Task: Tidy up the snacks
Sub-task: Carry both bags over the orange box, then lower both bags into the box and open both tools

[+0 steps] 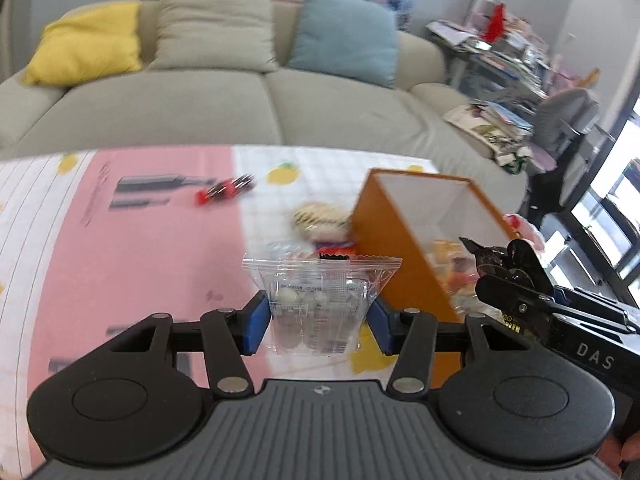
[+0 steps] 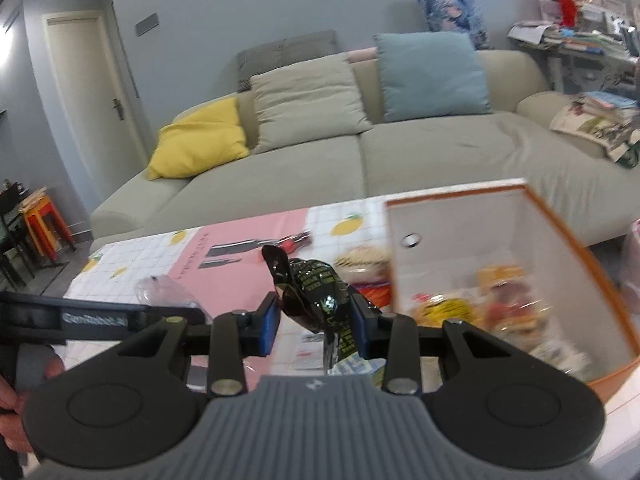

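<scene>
My left gripper [image 1: 318,322] is shut on a clear snack packet [image 1: 320,300] with pale round pieces, held above the table. My right gripper [image 2: 315,322] is shut on a dark glossy wrapped snack [image 2: 316,296] with yellow print; it also shows at the right of the left wrist view [image 1: 500,264], near the box rim. An orange box [image 1: 400,248] with a white inside [image 2: 500,240] stands to the right and holds several snack packets [image 2: 460,304]. More loose snacks lie on the table: a striped pale packet [image 1: 320,220] and a red packet [image 1: 226,190].
The table has a pink and white cloth with lemon prints [image 1: 140,248]. A beige sofa [image 2: 360,152] with yellow, beige and blue cushions stands behind it. Cluttered shelves [image 1: 500,52] are at the far right. A door [image 2: 92,80] is at the left.
</scene>
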